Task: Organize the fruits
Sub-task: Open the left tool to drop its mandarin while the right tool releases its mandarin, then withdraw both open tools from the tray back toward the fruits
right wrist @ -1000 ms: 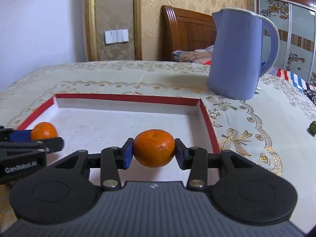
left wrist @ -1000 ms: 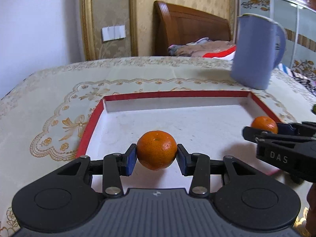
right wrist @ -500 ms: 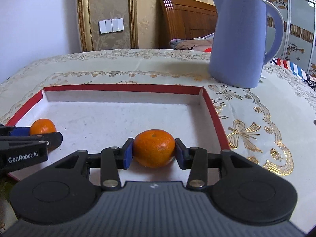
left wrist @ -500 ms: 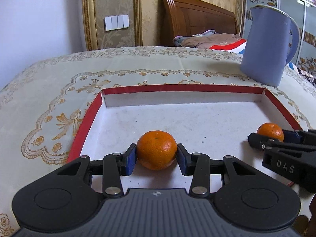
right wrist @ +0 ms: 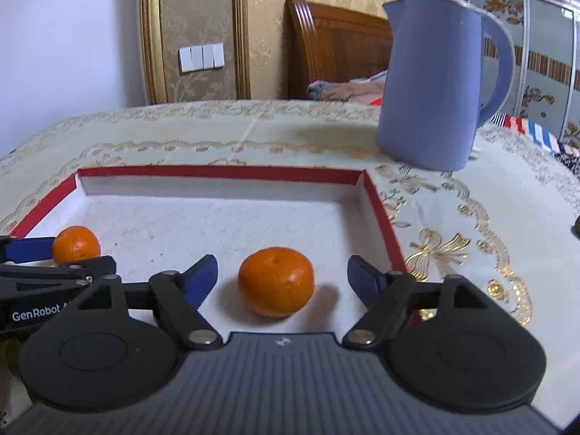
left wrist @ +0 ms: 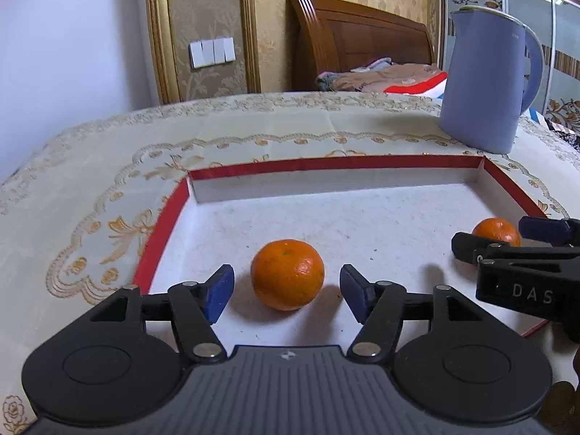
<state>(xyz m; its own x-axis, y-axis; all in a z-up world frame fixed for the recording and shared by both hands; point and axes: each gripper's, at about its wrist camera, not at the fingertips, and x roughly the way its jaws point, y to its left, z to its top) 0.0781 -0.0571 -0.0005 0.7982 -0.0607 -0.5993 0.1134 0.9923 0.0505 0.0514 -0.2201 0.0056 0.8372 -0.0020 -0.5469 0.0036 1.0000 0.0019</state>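
Both jaws opening — left gripper [left wrist: 286, 291], right gripper [right wrist: 282, 282], angled down, oranges [left wrist: 287, 274] between, unpressed

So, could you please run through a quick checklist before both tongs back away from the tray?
1. Left tongs free of their orange: ok; jaws opening, gaps on both sides.
2. Right tongs free of their orange: ok; jaws opening, pads clear.
3. Both oranges resting on the floor of the red-rimmed tray: ok.
4. Oranges apart from each other: ok.
5. Oranges settled, not rolling: cannot tell from a single moment.
6. Blue kettle outside the tray, beyond its far right corner and clear of the way back: ok.
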